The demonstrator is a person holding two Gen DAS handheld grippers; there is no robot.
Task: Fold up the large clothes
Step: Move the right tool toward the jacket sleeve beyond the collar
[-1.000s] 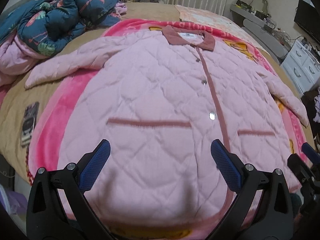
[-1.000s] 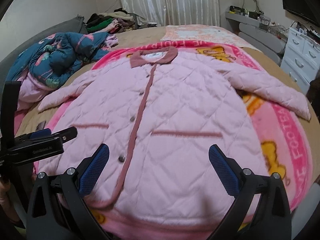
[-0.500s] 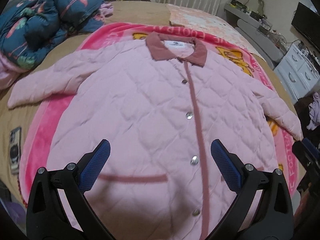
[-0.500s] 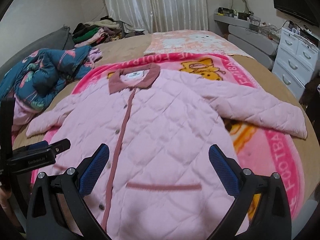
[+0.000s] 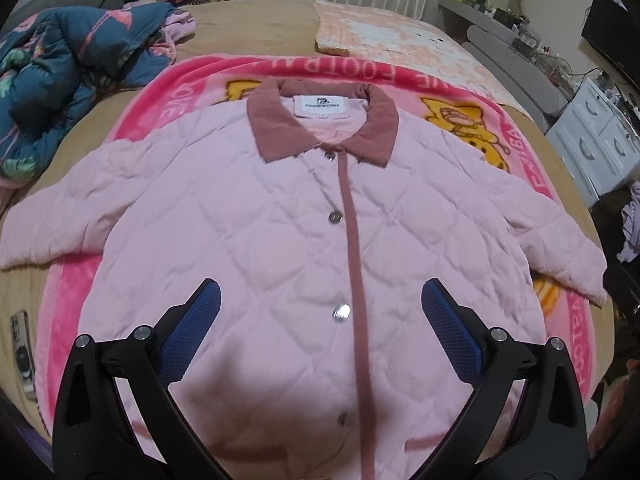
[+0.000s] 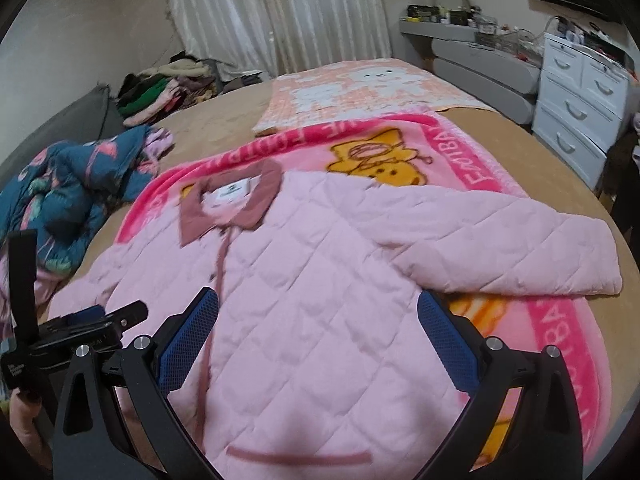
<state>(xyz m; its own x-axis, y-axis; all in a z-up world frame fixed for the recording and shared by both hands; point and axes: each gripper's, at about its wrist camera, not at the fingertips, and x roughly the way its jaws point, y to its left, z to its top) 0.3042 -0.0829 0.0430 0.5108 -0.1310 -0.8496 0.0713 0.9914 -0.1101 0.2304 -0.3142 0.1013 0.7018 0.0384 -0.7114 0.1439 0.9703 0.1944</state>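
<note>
A pink quilted coat [image 5: 280, 240] with a dusty-rose collar [image 5: 320, 124] lies face up and buttoned on a pink cartoon blanket [image 5: 168, 96], both sleeves spread out. It also shows in the right wrist view [image 6: 320, 280], with its right sleeve [image 6: 520, 248] stretched toward the bed edge. My left gripper [image 5: 320, 332] is open and empty above the coat's chest. My right gripper [image 6: 318, 336] is open and empty above the coat's right side. The left gripper's body [image 6: 80, 320] appears at the left of the right wrist view.
A dark blue floral quilt [image 5: 72, 80] is bunched at the left of the bed. A phone [image 5: 20, 344] lies by the left bed edge. A folded peach blanket [image 6: 360, 88] lies beyond the coat. White drawers [image 6: 580, 100] stand to the right.
Both grippers have moved forward from the coat's hem toward its collar. The pockets have slid to the bottom of the views. Both stay open.
</note>
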